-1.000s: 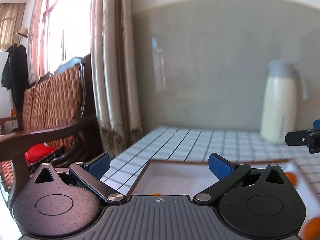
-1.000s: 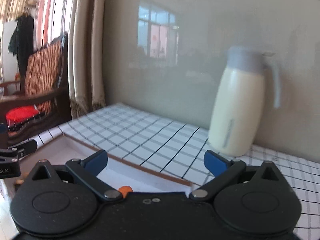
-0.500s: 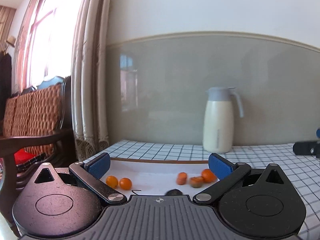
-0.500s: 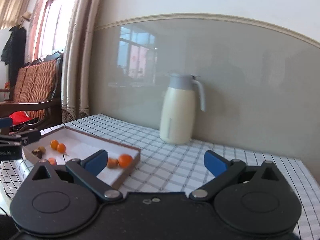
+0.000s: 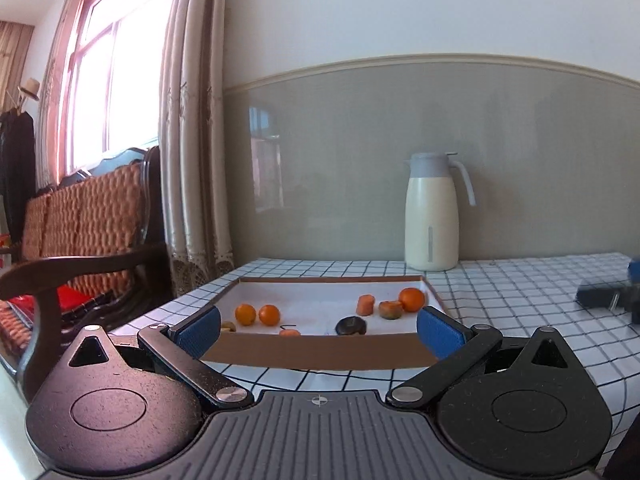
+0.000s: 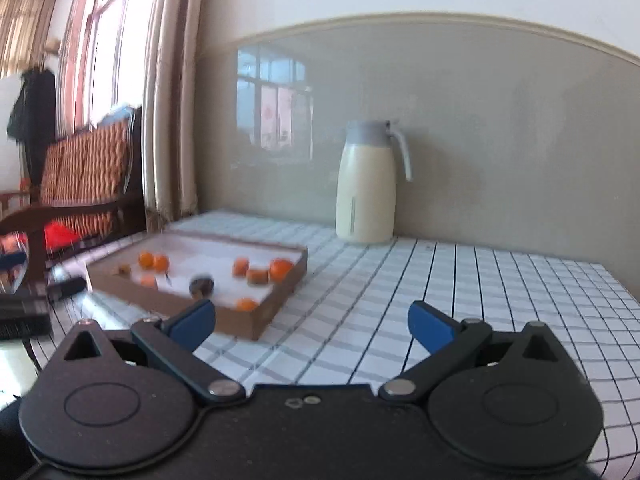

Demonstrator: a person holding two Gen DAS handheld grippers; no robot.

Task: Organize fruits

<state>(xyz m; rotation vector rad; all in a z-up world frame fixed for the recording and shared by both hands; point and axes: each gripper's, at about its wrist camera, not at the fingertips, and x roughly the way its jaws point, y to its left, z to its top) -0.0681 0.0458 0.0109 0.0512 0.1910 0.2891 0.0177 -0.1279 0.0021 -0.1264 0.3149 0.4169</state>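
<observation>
Both grippers hang back off the table's near edge, left gripper (image 5: 318, 330) and right gripper (image 6: 311, 325) spread wide, carrying nothing. The fruits, small oranges (image 5: 245, 314) among them, all sit inside the shallow cardboard tray (image 5: 320, 350) toward the table's left edge. Could be sorting ahead, could be sorting finished; can't call it.

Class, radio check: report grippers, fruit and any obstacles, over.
Both grippers, left and right, open and empty. Fruit lying in tray, none gripped. Jug stands behind tray, path open.
</observation>
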